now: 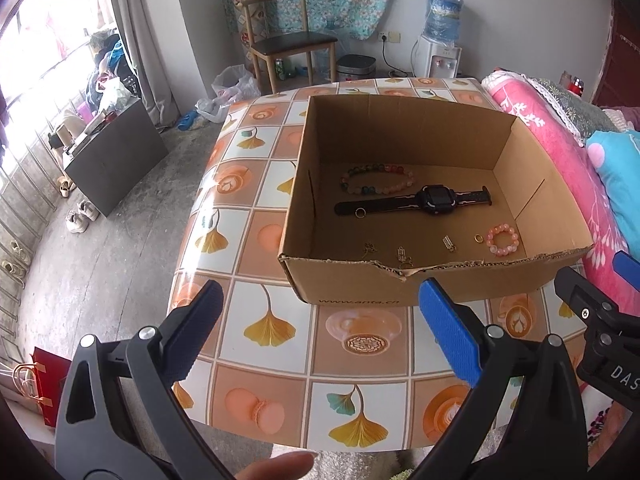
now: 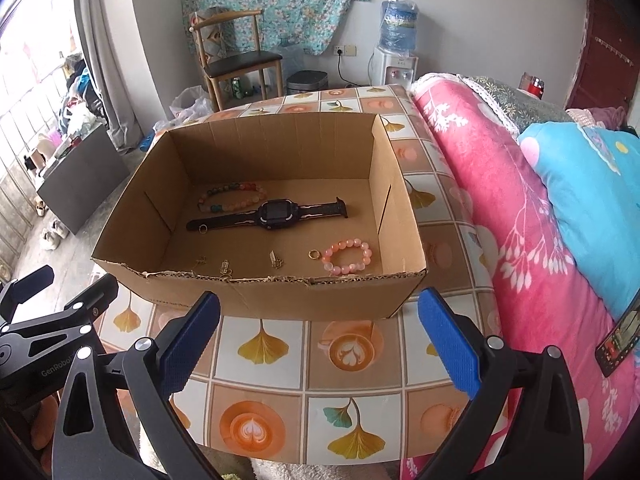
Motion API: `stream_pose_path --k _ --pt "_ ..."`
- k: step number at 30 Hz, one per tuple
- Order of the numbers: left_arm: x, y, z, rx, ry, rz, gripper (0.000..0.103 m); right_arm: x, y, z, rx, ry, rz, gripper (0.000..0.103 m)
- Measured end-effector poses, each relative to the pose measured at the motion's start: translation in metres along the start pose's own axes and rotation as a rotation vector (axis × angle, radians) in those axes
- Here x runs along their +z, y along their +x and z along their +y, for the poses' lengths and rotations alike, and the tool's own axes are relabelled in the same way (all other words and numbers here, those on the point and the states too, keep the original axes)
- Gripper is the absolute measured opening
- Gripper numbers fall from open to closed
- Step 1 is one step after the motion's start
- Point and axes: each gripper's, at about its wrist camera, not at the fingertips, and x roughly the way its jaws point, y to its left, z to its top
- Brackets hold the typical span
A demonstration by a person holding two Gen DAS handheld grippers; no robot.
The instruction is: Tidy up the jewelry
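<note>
Both grippers hang above the near edge of the patterned table [image 2: 280,396], fingers spread wide and holding nothing: the left gripper [image 1: 320,336] and the right gripper [image 2: 320,340] each face the open cardboard box [image 2: 256,292] at twelve o'clock. All the jewelry lies on the box floor. A black watch [image 2: 274,213] stretches across the middle, with a multicoloured bead bracelet [image 2: 232,197] just behind it at eleven o'clock. A pink bead bracelet [image 2: 347,256] sits toward the front right corner, a small gold ring [image 2: 314,255] touching its left side. Tiny gold charms [image 2: 275,259] are scattered along the front wall. A pink floral quilt [image 2: 500,208] lies at three o'clock.
</note>
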Motion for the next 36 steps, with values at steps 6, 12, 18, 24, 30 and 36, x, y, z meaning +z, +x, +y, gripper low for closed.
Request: stream_pose_path --k 6,12,18,24,30,36 --pt "0.000 0.003 -0.002 0.001 0.006 0.016 0.095 -0.002 0.006 0.001 -0.004 -0.004 0.018 0.097" --pt "-0.001 0.006 -0.003 -0.004 0.008 0.029 0.095 -0.003 0.009 0.000 -0.005 0.000 0.028 0.097" --pt "0.000 0.007 -0.003 -0.003 0.007 0.032 0.095 -0.002 0.009 -0.003 -0.008 0.011 0.026 0.097" --pt "-0.001 0.007 -0.005 -0.008 0.009 0.035 0.095 -0.003 0.011 -0.004 -0.006 0.017 0.033 0.097" --pt "-0.001 0.008 -0.005 -0.009 0.007 0.035 0.095 -0.002 0.011 -0.005 -0.005 0.019 0.033 0.097" --pt "-0.002 0.007 -0.004 -0.009 0.007 0.035 0.095 -0.003 0.012 -0.005 -0.001 0.024 0.036 0.097"
